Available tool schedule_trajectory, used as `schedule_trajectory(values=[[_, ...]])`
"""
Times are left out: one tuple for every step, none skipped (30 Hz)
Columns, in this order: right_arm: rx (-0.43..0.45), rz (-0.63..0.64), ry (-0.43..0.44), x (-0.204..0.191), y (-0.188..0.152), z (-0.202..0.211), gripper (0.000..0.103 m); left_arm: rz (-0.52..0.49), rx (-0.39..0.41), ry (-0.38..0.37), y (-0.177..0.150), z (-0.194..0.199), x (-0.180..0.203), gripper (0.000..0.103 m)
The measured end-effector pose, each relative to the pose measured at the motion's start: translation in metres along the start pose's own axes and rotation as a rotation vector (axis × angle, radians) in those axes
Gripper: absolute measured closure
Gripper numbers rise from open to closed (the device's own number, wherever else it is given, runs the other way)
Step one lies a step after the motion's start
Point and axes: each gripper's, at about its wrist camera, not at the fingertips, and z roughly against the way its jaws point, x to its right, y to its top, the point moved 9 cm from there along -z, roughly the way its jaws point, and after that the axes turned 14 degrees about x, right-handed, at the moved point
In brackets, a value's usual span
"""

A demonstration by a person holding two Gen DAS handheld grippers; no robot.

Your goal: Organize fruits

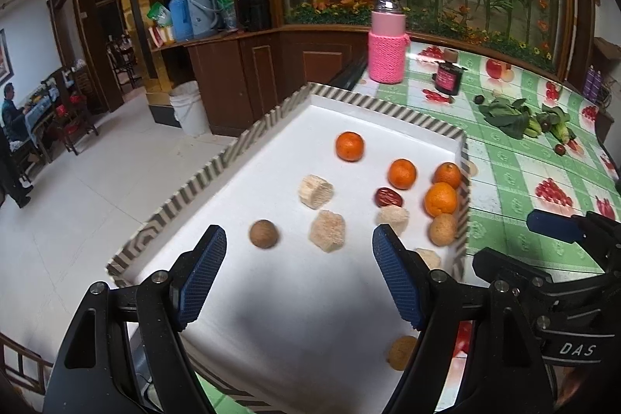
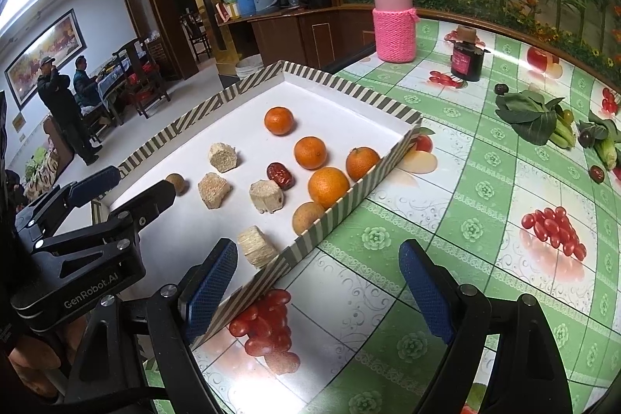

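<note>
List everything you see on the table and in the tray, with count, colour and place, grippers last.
Striped-rim cardboard tray: one, white inside, table's left part.
Round oranges: four, orange, tray's far right part.
Wrinkled red date: one, dark red, tray centre.
Pale fibrous chunks: four, beige, tray middle and near edge.
Round brown fruits: at least three, tan, tray's near half.
Pink knit-sleeved bottle: one, far table edge.
Dark jar: one, beside the bottle.
Leafy greens: green, table's right.
Small dark fruits: several, among the greens.
Left gripper: open, over tray.
Right gripper: open, over tray's rim.
</note>
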Motion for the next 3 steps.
schedule_trajectory(values=[[0.002, -0.004, -0.003, 0.0028, 0.0004, 0.0015, 0.016, 0.004, -0.010, -0.008, -0.0007, -0.0005, 0.0033, 0.025], [0.003, -0.005, -0.007, 0.0057, 0.0008, 0.0033, 0.016, 0.008, -0.017, -0.015, -0.0012, -0.0003, 0.0064, 0.025], [0.008, -0.007, -0.015, 0.0093, 0.0017, 0.0052, 0.016, 0.008, -0.022, -0.025, -0.0008, -0.0004, 0.0108, 0.024]])
